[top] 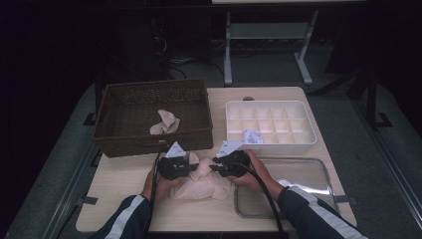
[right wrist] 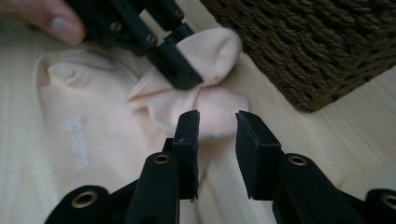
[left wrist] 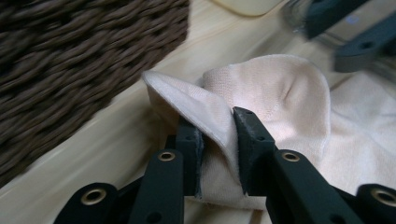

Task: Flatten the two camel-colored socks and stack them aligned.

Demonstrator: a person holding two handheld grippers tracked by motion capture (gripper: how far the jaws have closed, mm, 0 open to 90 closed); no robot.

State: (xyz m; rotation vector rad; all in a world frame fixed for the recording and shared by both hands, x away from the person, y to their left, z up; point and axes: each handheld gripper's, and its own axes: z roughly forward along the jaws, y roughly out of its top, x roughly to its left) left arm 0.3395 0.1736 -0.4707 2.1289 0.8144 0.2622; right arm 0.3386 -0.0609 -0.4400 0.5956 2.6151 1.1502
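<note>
Two black claws meet over soft, rumpled peach cloth [top: 201, 186] beside woven basket [top: 124, 137].

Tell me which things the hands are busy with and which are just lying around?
Busy with:
- pale peach cloth sock, pinched by the left gripper
- right gripper, open above it

Lying around:
- brown wicker basket
- white divided plastic box
- clear rectangular tray
</note>
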